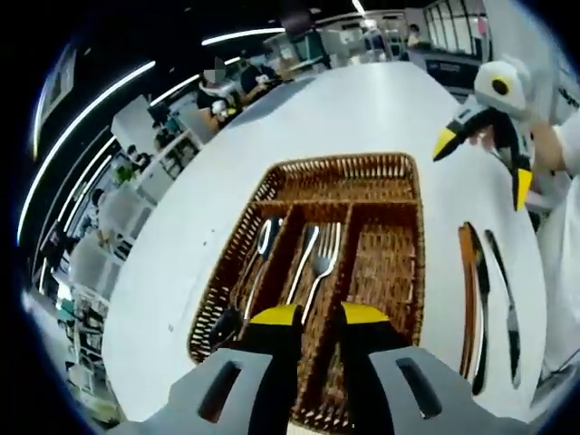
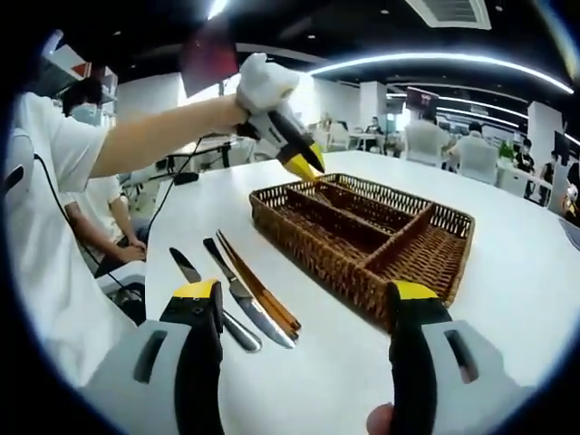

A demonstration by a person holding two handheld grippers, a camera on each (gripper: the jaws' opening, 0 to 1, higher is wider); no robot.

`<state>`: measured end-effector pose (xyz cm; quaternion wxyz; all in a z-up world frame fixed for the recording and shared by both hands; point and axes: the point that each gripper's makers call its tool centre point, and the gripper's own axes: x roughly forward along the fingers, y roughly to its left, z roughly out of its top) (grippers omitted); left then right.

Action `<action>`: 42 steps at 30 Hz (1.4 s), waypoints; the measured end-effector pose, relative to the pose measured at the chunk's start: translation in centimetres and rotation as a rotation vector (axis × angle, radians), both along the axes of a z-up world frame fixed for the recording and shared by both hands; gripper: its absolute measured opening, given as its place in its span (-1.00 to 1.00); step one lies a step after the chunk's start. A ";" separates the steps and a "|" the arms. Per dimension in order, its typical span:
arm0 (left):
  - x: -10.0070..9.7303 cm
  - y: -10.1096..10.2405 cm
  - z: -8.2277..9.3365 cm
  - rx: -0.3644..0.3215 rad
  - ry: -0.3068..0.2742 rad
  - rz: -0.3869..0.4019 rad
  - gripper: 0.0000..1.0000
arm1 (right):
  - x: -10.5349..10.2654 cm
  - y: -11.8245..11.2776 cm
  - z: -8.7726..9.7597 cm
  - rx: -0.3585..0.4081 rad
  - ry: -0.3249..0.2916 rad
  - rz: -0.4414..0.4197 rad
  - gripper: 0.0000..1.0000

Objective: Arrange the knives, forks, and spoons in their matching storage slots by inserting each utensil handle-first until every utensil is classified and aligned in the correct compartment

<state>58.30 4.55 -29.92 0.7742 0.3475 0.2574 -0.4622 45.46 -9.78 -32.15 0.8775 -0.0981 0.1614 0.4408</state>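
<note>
White round table (image 1: pixel 362 109), smooth top. Rectangular woven wicker tray (image 1: pixel 399 172) at its middle, long slots: spoons (image 1: pixel 258 263) in one, forks (image 1: pixel 322 258) next. Knives (image 2: pixel 237 294), wood-handled and steel, flat beside tray. Left gripper (image 1: pixel 319 314) jaws spread over tray; right gripper (image 2: pixel 308 294) jaws wide, empty.

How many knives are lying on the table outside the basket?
2 plain knives lie side by side on the white table, beside the wicker basket. A brown-handled piece lies with them; I cannot tell if it is a knife.
</note>
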 end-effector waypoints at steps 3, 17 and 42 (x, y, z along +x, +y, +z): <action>-0.6 0.5 0.4 -0.024 -0.013 0.013 -0.71 | -0.4 0.1 0.0 -0.004 -0.005 0.004 0.52; -4.5 2.4 0.2 -0.160 -0.050 0.071 -0.70 | -1.9 0.6 -0.2 -0.016 -0.032 0.035 0.49; -12.4 4.1 -2.4 -0.313 -0.054 0.107 -0.64 | -4.0 1.7 -0.2 -0.022 -0.057 0.083 0.32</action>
